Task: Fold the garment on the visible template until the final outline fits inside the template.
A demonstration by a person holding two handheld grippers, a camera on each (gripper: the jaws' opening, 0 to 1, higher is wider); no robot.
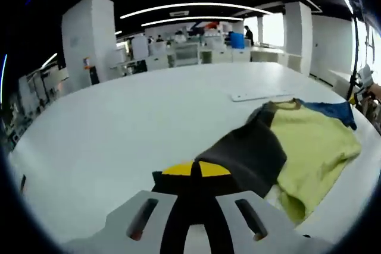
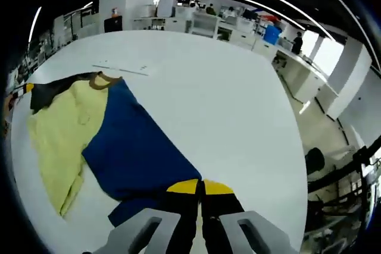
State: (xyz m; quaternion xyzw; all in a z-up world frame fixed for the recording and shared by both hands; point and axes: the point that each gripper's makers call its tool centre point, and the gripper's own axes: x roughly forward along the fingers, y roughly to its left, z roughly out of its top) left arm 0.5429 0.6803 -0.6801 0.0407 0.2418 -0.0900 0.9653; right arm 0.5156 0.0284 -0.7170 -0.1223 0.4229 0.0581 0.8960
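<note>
The left gripper (image 1: pixel 196 169) sits low over the surface (image 1: pixel 137 123), its yellow-tipped fingers (image 1: pixel 177 169) clamped on the dark sleeve of the garment (image 1: pixel 309 147). The right gripper (image 2: pixel 201 187) has its fingers (image 2: pixel 217 188) pressed together on the garment's blue sleeve. The yellow-green shirt lies spread flat on the white surface, a thin white strip (image 1: pixel 262 95) just beyond its collar. An open office with desks (image 2: pixel 202 23) lies far behind.

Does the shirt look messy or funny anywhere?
Yes. The shirt lies rumpled on the white table, its dark sleeve and blue sleeve stretched toward the left gripper and right gripper.
</note>
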